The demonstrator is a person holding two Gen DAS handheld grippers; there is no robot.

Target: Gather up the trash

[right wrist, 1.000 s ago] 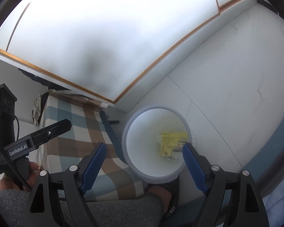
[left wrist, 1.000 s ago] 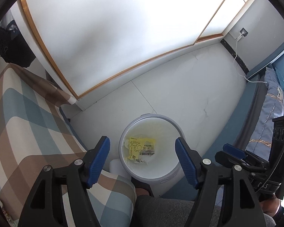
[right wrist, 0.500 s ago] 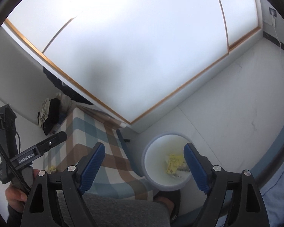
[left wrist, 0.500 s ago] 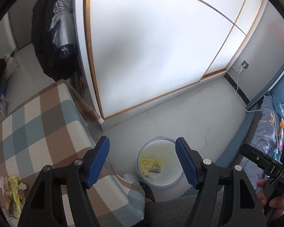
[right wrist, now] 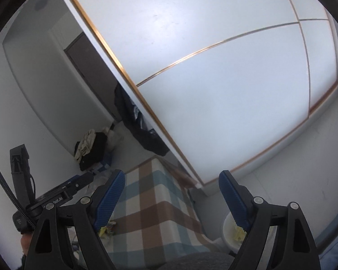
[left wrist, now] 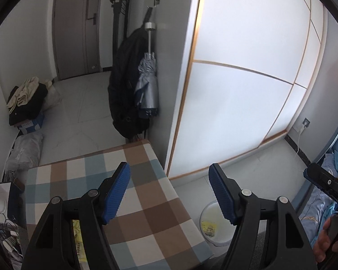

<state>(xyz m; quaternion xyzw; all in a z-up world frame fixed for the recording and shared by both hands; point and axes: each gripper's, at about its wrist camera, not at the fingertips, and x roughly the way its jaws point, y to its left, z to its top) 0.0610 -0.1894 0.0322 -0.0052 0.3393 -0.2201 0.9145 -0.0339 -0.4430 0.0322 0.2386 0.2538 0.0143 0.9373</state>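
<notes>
My left gripper is open and empty above a table with a checked cloth. A white bin stands on the floor right of the table, with a yellow wrapper inside it. A yellow wrapper lies on the cloth at lower left, partly hidden behind the left finger. In the right wrist view my right gripper is open with nothing between its fingers, high over the checked table. The bin shows behind its right finger, and yellow trash lies on the table behind the left one.
A white sliding wardrobe fills the wall ahead. A dark coat and grey umbrella hang beside it, near a brown door. Clothes are piled on a box at left. A bed with blue bedding lies at right.
Both grippers have risen and tilted up from looking into the bin. The bin has slid to the lower right, and the table, coat, door and table-top wrappers have come into view.
</notes>
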